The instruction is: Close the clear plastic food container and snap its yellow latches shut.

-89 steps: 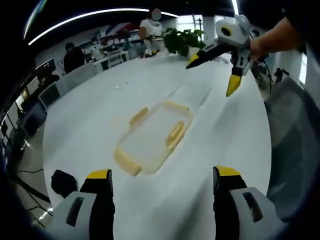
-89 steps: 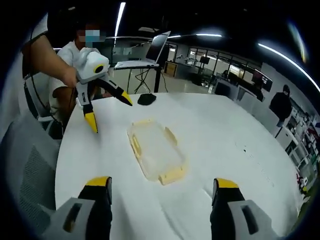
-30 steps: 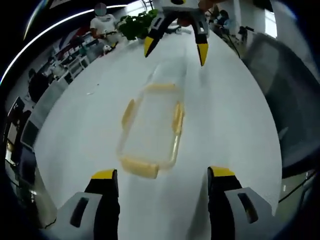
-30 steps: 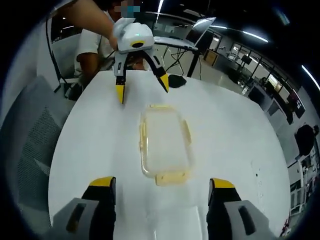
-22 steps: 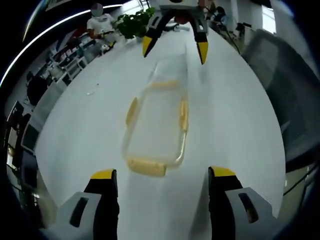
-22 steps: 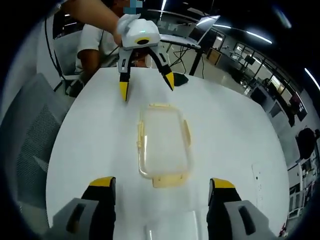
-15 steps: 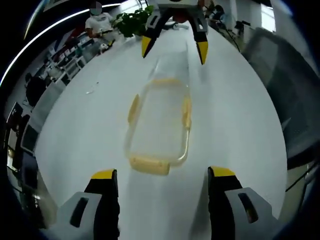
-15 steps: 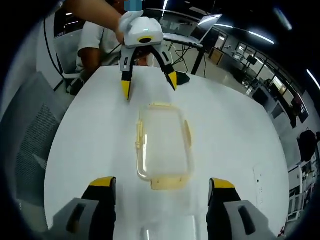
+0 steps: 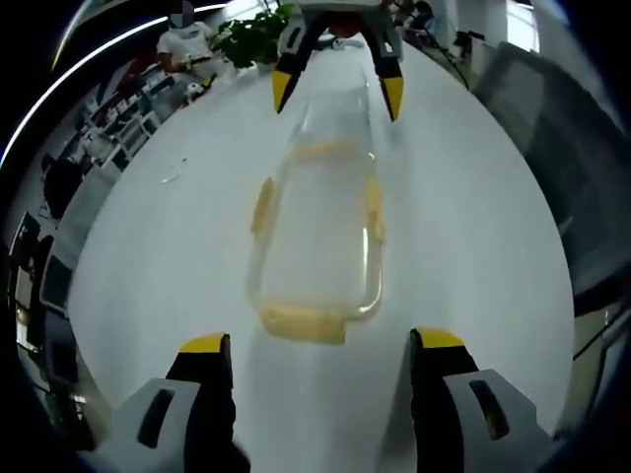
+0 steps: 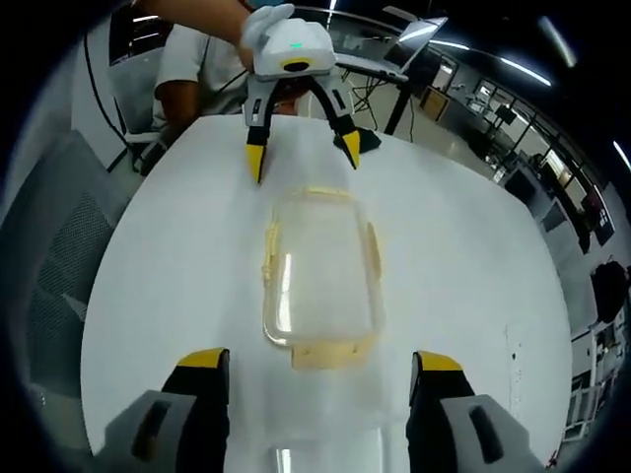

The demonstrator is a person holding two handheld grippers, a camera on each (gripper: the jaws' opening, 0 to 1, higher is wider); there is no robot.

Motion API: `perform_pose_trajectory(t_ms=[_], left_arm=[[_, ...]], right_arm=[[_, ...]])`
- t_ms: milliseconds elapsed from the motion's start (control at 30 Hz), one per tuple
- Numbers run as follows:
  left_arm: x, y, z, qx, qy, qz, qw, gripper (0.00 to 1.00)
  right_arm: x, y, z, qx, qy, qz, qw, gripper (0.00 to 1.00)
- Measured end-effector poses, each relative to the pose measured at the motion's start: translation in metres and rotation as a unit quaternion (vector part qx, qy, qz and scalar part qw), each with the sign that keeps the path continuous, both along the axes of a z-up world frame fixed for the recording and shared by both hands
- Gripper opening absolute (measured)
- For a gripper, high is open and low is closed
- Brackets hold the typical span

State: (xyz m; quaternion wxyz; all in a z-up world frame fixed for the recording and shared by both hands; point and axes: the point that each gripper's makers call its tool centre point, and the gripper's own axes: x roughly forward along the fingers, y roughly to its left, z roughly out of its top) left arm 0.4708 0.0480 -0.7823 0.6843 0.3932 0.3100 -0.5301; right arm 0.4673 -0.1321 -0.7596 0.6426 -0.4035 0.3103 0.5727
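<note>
A clear plastic food container lies flat on the white table, with yellow latches on its sides and ends. In the left gripper view my left gripper is open, just short of the container's near end latch. My right gripper hangs open over the far end. In the right gripper view my right gripper is open at the near end latch, and the left gripper stands open beyond the far end. Neither touches the container.
A grey mesh chair stands at the table's side. A small black object lies on the table behind the left gripper, and a laptop sits beyond it. A green plant and seated people are at the far end.
Both views have closed in on the container, which now sits lengthwise between the two facing grippers. Both grippers stay open and the container has not moved on the table.
</note>
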Motion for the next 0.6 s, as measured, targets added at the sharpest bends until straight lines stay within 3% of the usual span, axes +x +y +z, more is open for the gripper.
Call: perform_pose_trajectory(t_ms=[67,600], left_arm=[[0.005,0.0,0.001,0.005,-0.011,-0.005,0.9999,0.7],[0.013,-0.005,-0.004,0.008,0.006,-0.017,0.9998,0.71]], right_arm=[[0.001,0.001,-0.001,-0.001,0.0,0.001,1.0,0.73],[0.005,0.008,-0.016,-0.018,0.019,0.008,0.9996,0.72]])
